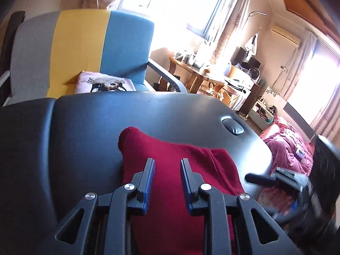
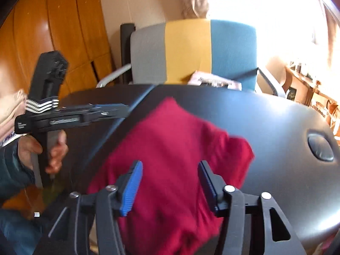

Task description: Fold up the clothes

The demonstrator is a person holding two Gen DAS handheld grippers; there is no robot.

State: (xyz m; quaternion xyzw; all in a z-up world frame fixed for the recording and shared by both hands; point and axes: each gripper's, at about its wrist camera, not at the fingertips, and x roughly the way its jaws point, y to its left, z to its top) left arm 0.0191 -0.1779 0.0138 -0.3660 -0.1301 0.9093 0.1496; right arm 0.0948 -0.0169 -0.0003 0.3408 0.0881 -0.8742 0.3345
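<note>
the black table (image 1: 85, 127) fills the near scene, and the red garment (image 2: 170, 140) lies rumpled on it, draping off the near edge; folding looks barely begun. beyond stands a grey, yellow and blue chair (image 1: 80, 48), with sunlit windows far right. left gripper (image 1: 167, 163) and right gripper (image 2: 170, 165) both hover released above the cloth, grasping nothing.
</note>
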